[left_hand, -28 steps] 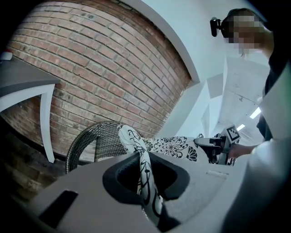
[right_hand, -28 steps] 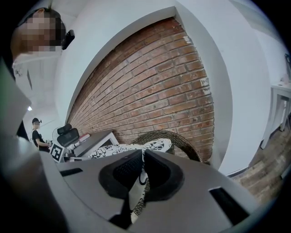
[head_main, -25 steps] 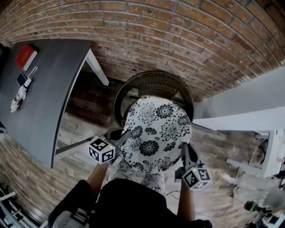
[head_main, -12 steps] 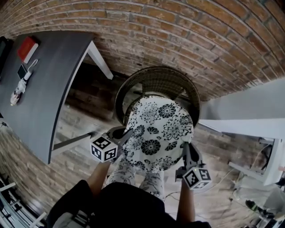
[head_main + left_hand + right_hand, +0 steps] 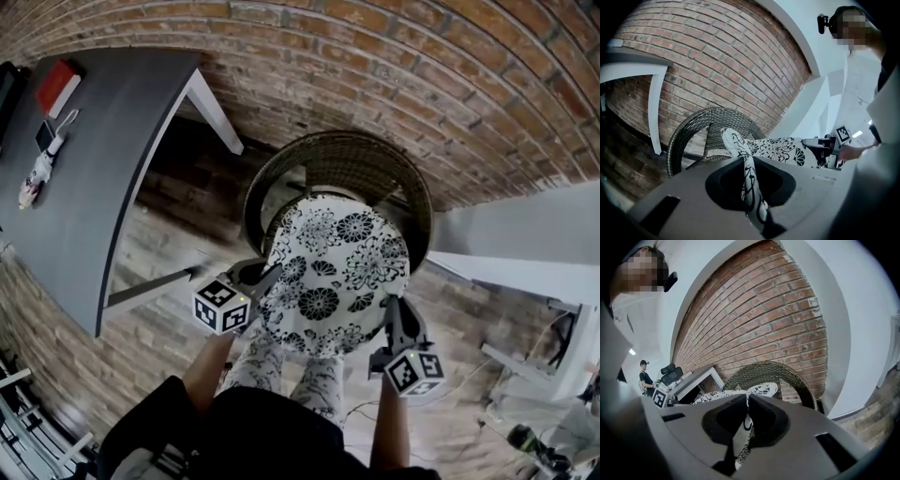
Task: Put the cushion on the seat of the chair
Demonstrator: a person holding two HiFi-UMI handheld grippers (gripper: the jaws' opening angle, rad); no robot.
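Your left tongs point(image 5: 270, 277) and right tongs point(image 5: 391, 309) each clamp an edge of the flowered cushion point(image 5: 333, 277), which hangs mid-frame just above the wicker chair point(image 5: 375, 164). Lower both sides evenly, keep it flat and centred in the chair, then let go.

The way straight down to the chair point(image 5: 349, 165) seat is blocked by the cushion point(image 5: 333, 272). The far side is closed by the chair's woven back, and the brick wall point(image 5: 375, 56) is found just behind it. Open floor point(image 5: 183, 239) is left between the chair and the bench point(image 5: 94, 169) at the left. The right side is shut in by a white wall point(image 5: 525, 225).
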